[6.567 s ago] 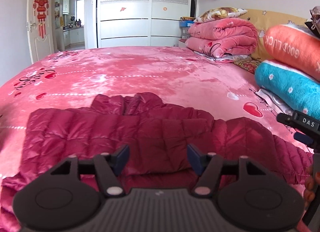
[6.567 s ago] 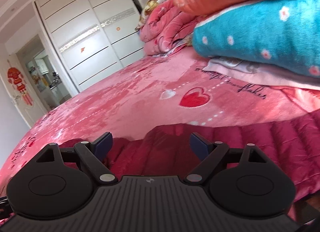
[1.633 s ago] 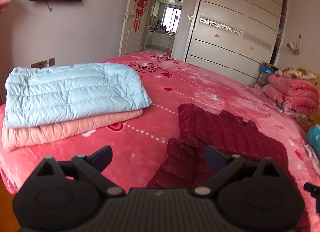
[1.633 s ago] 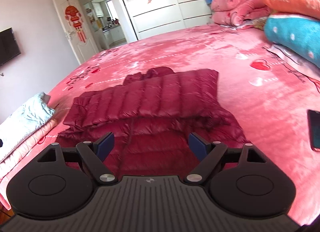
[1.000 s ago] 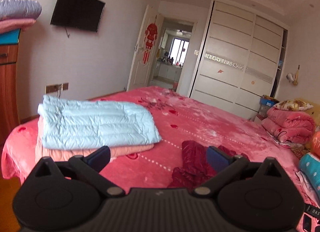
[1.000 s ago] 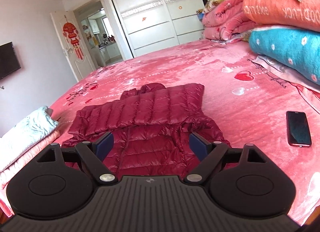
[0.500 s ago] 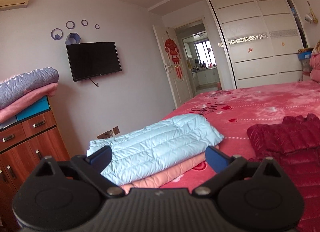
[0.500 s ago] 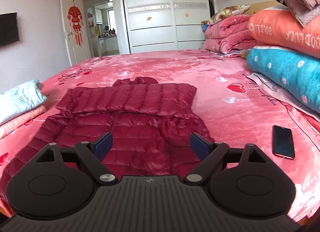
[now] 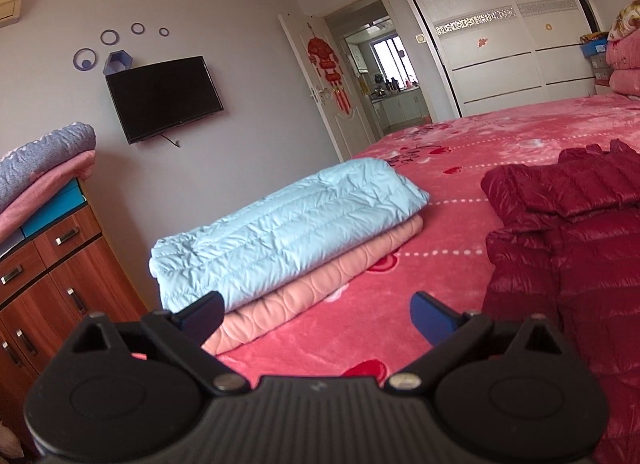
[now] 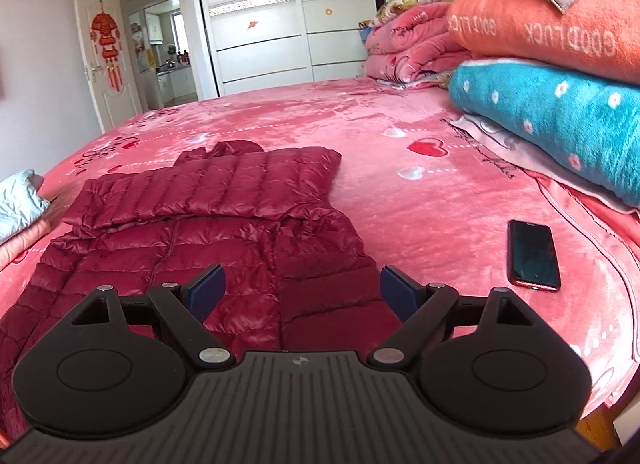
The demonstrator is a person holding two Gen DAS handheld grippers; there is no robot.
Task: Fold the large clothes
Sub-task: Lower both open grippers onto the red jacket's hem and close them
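A dark red puffer jacket (image 10: 224, 224) lies spread on the pink bed cover (image 10: 420, 200), its sleeves folded across the upper body. In the left wrist view the same jacket (image 9: 568, 232) fills the right side. My right gripper (image 10: 302, 288) hovers open above the jacket's lower hem, holding nothing. My left gripper (image 9: 316, 314) is open too, empty, above the bed's left part, between the jacket and a folded stack.
A folded light blue jacket (image 9: 288, 224) rests on a folded pink quilted garment (image 9: 320, 284) at the bed's left edge. A black phone (image 10: 533, 255) lies right of the jacket. Teal and orange blankets (image 10: 552, 112) are piled at the right. A wooden dresser (image 9: 44, 288) stands left of the bed.
Both grippers pulled back from the jacket and stay open. The left view swung left toward the folded stack and dresser. The right view settled low over the jacket's hem.
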